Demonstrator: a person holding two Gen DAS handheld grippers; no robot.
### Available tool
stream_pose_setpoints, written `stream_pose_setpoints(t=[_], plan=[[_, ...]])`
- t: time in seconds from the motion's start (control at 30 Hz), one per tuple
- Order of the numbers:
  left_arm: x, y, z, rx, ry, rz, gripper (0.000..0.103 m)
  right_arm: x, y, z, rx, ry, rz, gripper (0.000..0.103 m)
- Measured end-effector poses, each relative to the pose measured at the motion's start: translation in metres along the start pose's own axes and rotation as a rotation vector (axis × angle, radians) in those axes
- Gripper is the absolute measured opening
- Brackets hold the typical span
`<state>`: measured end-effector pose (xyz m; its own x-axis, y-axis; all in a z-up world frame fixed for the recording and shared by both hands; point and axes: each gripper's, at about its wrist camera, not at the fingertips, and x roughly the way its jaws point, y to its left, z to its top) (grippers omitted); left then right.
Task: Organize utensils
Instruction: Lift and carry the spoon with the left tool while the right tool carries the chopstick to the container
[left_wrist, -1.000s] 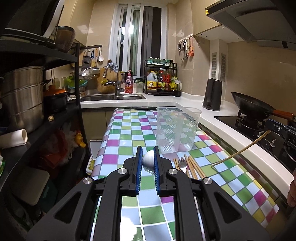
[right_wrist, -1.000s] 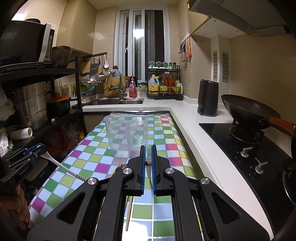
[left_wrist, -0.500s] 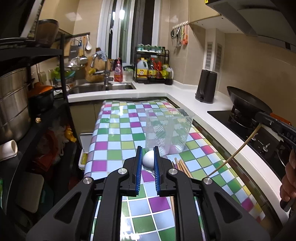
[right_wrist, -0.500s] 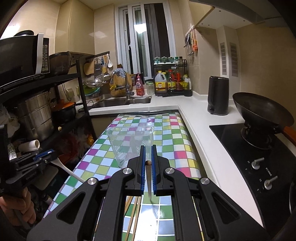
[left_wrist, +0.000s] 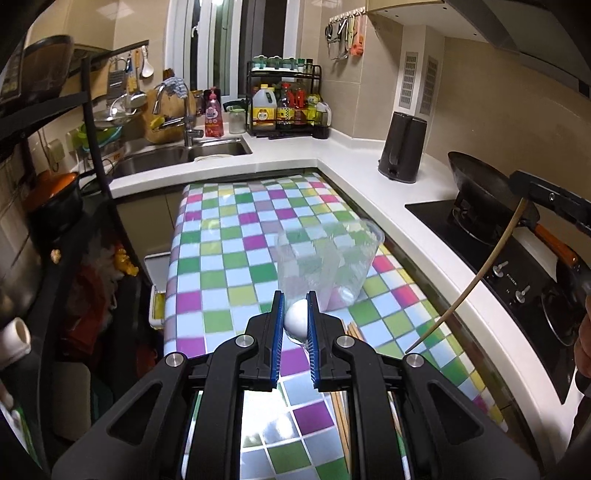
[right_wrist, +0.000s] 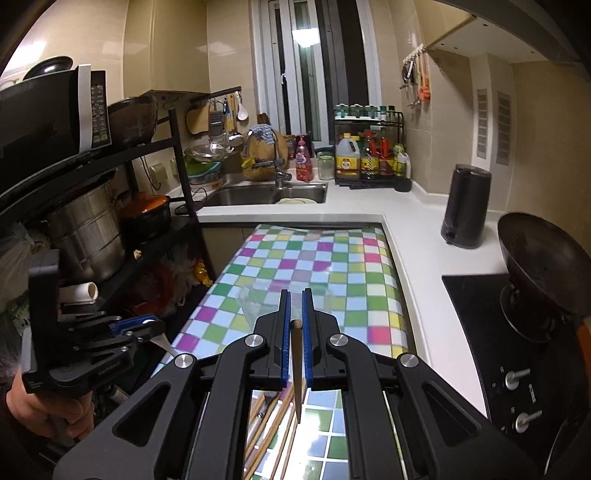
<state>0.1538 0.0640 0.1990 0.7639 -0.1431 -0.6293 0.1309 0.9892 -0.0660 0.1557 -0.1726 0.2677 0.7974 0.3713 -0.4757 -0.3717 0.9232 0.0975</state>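
Clear plastic cup (left_wrist: 327, 258) waits on the checked tablecloth (left_wrist: 229, 258) while both tongs carry utensils toward it.

The left gripper (left_wrist: 295, 325) is clenched on a white spoon (left_wrist: 295, 320), gripped by its handle end, with the cup just ahead and slightly right. The right gripper (right_wrist: 295, 325) is clamped on one wooden chopstick (right_wrist: 296, 369), which hangs down and back from the jaws; from the left view it slants across the counter edge. More chopsticks (right_wrist: 269, 424) lie loose on the cloth below. To do this well, I would bring one utensil at a time over the cup's mouth, tip it near upright, lower the tip inside before letting go, and keep the light cup from being knocked over.
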Motion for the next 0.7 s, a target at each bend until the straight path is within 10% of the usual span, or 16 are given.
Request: stream_pose_setpoints(t=[0.4, 0.7], plan=[[0.015, 0.009, 0.139, -0.001, -0.061, -0.028, 0.012, 0.018, 0.005, 0.109, -0.026, -0.135, -0.007, 0.006], [0.101, 0.012, 0.137, 0.019, 0.089, -0.026, 0.012, 0.097, -0.012, 0.092, -0.003, -0.062, -0.034, 0.006]])
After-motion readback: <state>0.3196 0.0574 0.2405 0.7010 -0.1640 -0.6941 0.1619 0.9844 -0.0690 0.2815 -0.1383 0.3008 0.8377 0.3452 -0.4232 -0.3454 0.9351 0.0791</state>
